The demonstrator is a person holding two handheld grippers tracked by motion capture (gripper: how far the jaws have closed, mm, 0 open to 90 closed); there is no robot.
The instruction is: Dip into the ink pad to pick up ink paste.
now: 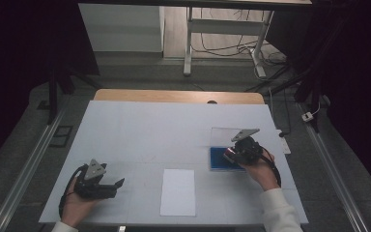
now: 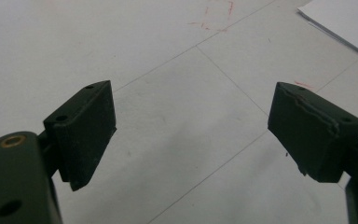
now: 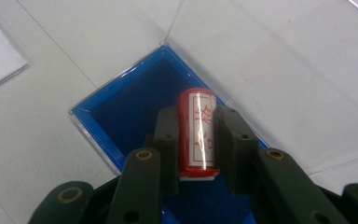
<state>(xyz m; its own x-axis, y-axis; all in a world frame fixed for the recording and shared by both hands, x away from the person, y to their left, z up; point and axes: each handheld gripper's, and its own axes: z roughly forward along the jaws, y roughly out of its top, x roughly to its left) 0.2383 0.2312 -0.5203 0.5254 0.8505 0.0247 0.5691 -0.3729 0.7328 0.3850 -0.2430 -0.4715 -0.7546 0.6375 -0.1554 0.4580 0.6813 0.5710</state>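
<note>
Now the white table (image 1: 140,130) spreads wide, and the blue ink pad (image 3: 121,105) lies near its right edge. My right gripper (image 3: 196,140) clamps the red stamp (image 3: 196,133) over that pad — inking it, I judge — while my left gripper (image 2: 191,130) gapes empty, far left of the pad.

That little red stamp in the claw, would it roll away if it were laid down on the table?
Probably, on its side: the red stamp looks round like a cylinder. Its glossy label suggests it may be slippery. It looks rigid, since the right claw squeezes it without denting it.
</note>
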